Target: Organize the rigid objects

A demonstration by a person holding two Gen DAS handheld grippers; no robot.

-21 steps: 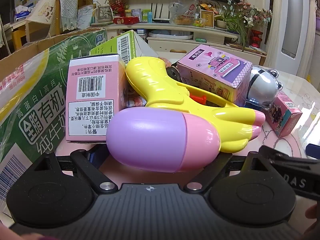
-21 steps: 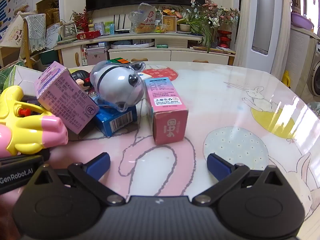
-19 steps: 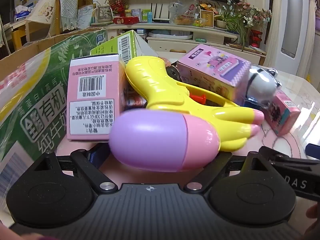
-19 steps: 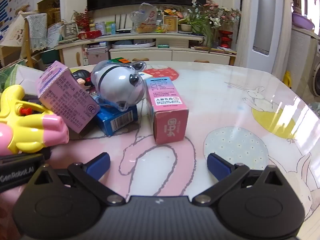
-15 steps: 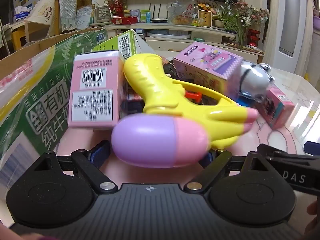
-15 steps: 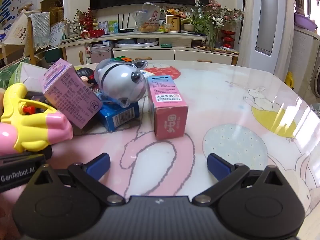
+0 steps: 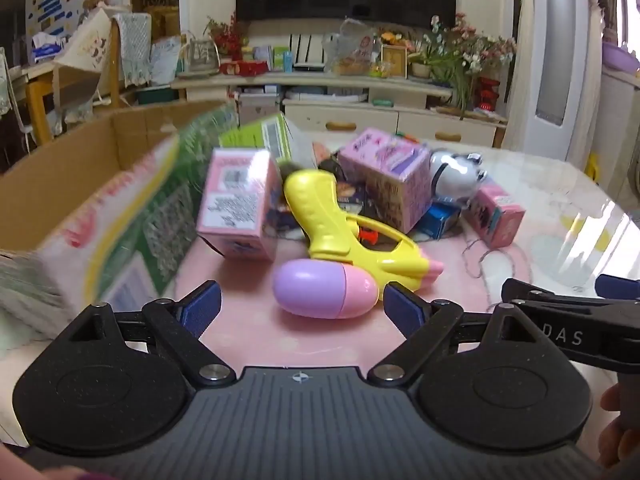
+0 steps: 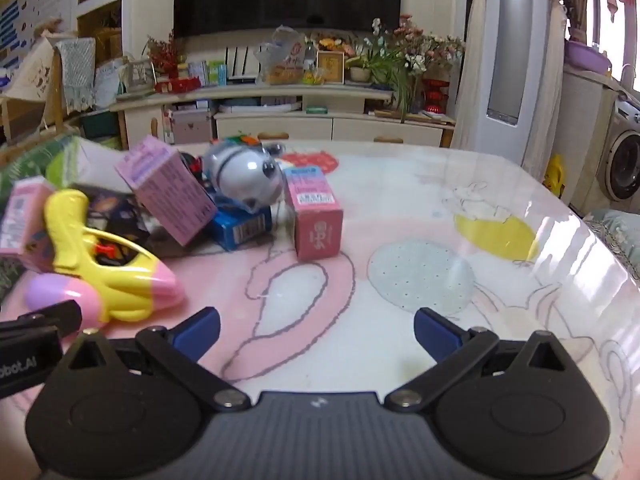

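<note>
We see the left gripper (image 7: pixel 300 304) with its fingers (image 7: pixel 200 308) spread wide and nothing gripped. The purple-and-pink tank of the yellow water gun (image 7: pixel 344 240) lies on the counter (image 7: pixel 248 332) just beyond the gap between the fingertips, touching neither pad. The gun's grip points away from the camera, and its pink nozzle end points toward the right of the left wrist view.

The right gripper (image 8: pixel 316 330) also has its fingers (image 8: pixel 198 330) spread wide and empty. Only the printed counter surface (image 8: pixel 400 320) lies between them.

Object positions:
- A pink box (image 7: pixel 240 208) stands tilted just left of the gun's grip, beside a large cardboard carton (image 7: pixel 80 184) with green print.
- A purple box (image 8: pixel 168 188) leans tilted behind the gun's barrel.
- A grey-and-white round toy (image 8: pixel 244 178) rests on top of a blue box (image 8: pixel 240 226).
- A second pink box (image 8: pixel 314 212) stands upright on the counter, just right of the blue box and apart from the gun.
- A green box (image 7: pixel 260 140) lies behind the first pink box.

The left wrist view is motion-blurred on its left side, so the carton print cannot be read.
</note>
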